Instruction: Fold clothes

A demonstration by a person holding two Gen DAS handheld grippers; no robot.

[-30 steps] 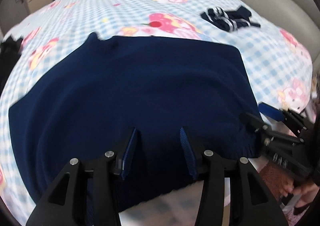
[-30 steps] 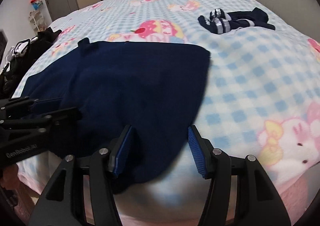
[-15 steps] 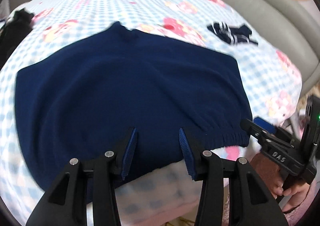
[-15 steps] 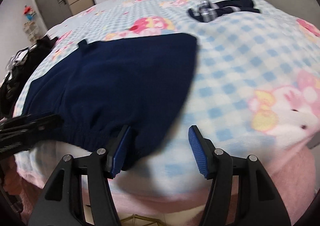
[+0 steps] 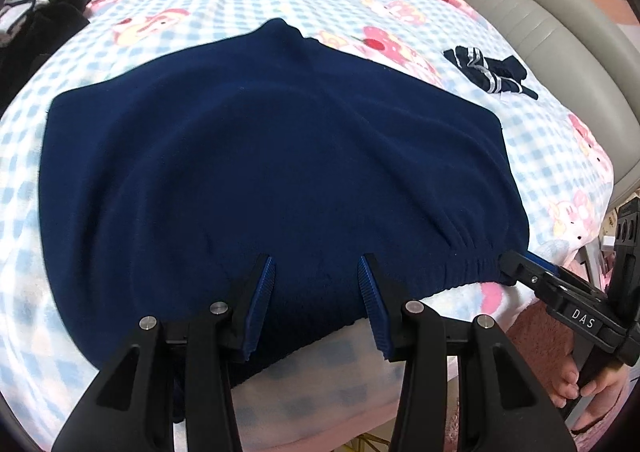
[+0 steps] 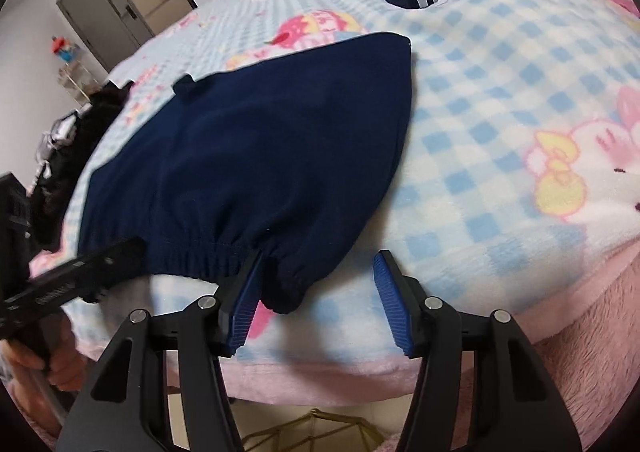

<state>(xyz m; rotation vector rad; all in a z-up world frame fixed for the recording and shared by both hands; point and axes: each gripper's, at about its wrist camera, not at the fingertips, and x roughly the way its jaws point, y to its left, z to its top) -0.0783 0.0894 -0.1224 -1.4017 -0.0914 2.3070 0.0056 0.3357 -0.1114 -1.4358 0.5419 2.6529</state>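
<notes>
Both tongs — left (image 5: 316, 292), right (image 6: 318, 284) — spread at the navy shorts' (image 5: 260, 171) waistband.

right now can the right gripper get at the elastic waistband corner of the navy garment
Probably yes: the right gripper is open, and the gathered waistband corner of the navy garment hangs at the bed edge between its fingers, nothing blocking.

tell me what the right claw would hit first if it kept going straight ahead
Probably the navy garment: its elastic hem corner hangs between the open fingers of the right claw, nearer the left finger. Just beyond is the checked blanket. Depth is hard to judge.
</notes>
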